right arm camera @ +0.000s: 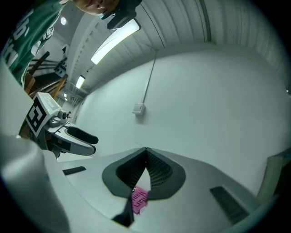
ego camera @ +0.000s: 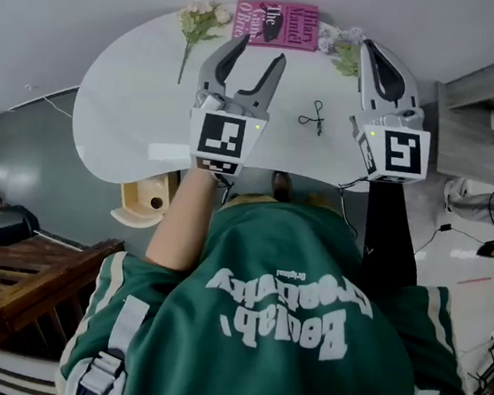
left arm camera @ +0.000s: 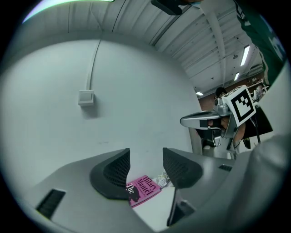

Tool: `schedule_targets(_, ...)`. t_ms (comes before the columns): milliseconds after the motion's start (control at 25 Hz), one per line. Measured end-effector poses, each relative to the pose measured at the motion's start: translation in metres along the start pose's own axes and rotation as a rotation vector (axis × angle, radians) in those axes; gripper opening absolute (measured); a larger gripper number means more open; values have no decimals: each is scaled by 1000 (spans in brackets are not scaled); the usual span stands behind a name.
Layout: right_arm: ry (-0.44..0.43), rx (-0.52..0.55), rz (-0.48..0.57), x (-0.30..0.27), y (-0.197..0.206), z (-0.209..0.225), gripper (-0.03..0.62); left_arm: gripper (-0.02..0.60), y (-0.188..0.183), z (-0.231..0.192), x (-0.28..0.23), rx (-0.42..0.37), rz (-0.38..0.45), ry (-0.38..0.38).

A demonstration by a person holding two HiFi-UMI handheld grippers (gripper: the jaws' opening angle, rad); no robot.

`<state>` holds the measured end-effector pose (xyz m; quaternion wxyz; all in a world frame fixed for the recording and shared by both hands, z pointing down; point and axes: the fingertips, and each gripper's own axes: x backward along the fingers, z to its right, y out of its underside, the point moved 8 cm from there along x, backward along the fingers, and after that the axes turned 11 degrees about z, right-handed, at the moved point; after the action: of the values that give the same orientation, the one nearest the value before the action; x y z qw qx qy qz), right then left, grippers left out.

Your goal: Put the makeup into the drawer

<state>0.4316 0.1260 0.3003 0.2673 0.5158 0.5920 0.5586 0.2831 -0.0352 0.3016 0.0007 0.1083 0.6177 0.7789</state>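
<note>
No makeup and no drawer show in any view. Over the white oval table, my left gripper is held level and open, with nothing between its jaws. My right gripper hovers to its right, jaws closed tip to tip on nothing. In the left gripper view the left gripper frames a pink book, and the right gripper shows at the right. In the right gripper view the right gripper is shut above the same pink book. The left gripper shows at the left there.
The pink book lies at the table's far edge between two flower sprigs. A small black wire thing lies mid-table. A grey wall with a socket box stands behind. Dark wooden furniture is at the lower left, and a shelf unit at the right.
</note>
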Motion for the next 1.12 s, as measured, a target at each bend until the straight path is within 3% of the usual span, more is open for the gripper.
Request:
schedule_targets(240,54,0,-26,20,8,19,9,242,10,29,-20,20,-20,110)
schedule_targets(400,64,4,-46,28,14,25,9,242,51,72,-24,44,-134,206)
schedule_targets(600,113,10,-82,49,19,35,9,242,123,126,-14,163,-314,293)
schedule_targets(800,139,17,-119,68,22,40,9,242,175,159,-7,343,-480,291)
schedule_targets(1120,167,39,-159,89,21,44,9,238,229,178,-2,267,-636,253)
